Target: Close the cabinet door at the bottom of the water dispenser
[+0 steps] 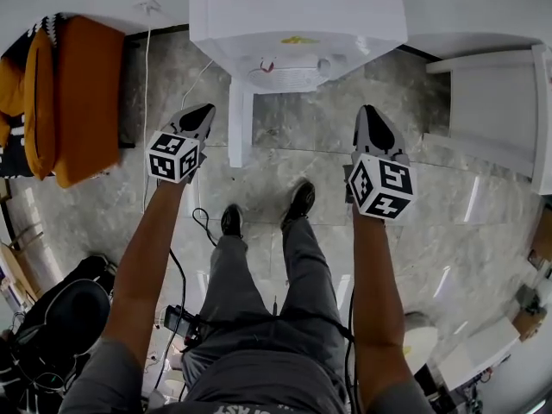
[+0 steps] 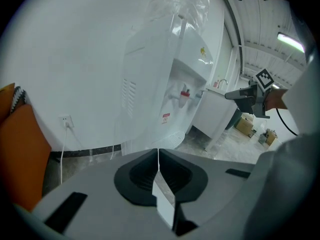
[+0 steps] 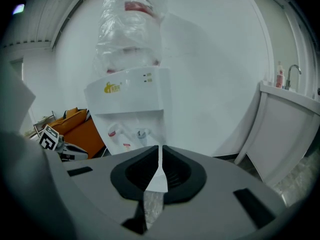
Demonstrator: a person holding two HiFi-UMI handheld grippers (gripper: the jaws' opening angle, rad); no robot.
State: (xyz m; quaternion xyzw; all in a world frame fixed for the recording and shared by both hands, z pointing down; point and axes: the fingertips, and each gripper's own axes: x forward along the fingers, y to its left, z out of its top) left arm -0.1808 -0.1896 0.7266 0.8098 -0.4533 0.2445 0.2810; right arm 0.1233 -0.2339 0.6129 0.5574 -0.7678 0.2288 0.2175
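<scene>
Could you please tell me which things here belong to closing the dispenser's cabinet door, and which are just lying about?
Job: water dispenser; its open cabinet door; left tool; right tool.
Lying about: orange cushion; black bag; white cabinet.

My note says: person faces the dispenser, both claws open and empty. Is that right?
No. Both claws are shut, not open: the left claw has its jaws together in the left gripper view, and the right claw in the right gripper view. Both are empty and face the dispenser, as noted.
</scene>
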